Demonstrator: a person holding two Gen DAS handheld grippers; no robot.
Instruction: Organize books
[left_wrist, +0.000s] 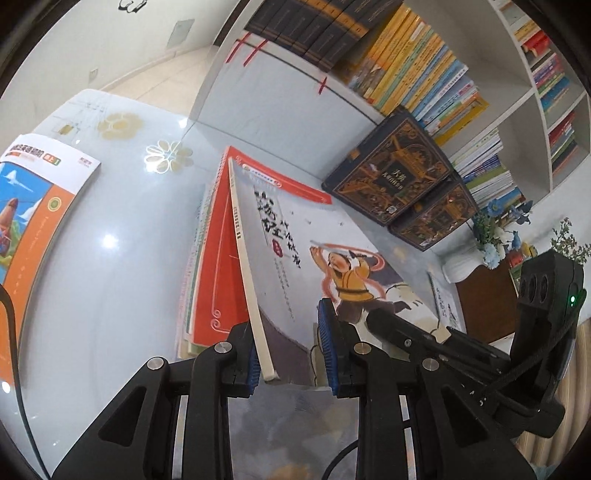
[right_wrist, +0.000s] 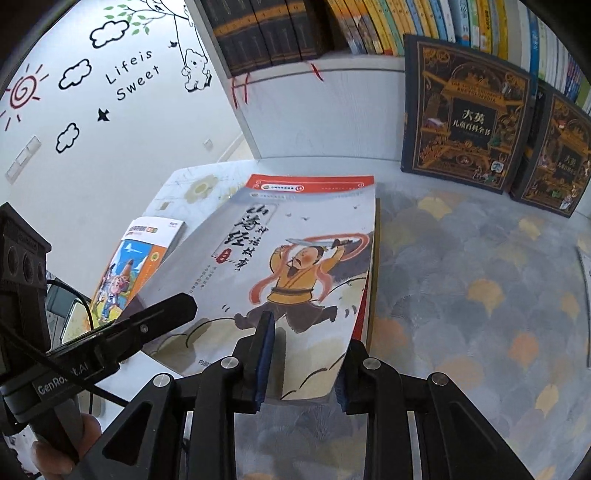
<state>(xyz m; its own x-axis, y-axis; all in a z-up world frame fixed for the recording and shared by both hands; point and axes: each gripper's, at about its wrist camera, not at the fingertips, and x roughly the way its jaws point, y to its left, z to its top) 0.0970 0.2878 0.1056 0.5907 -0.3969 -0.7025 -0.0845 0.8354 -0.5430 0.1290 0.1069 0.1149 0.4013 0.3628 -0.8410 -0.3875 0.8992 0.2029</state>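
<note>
Thin illustrated paperback (right_wrist: 295, 258) sat tilted atop a book stack (left_wrist: 199, 266) on the table (left_wrist: 122, 229), below the bookshelf (left_wrist: 388, 59). Left gripper (left_wrist: 291, 350) clamped its near spine corner, right gripper (right_wrist: 303, 362) its near page edge. Looked light, glossy, floppy; best held by the spine

"Lifeis Sweet" on wall decal (right_wrist: 133, 75); "GenRobot.AI" on left hand-held gripper (right_wrist: 110, 343); "大英" on dark book (right_wrist: 469, 114).
</note>
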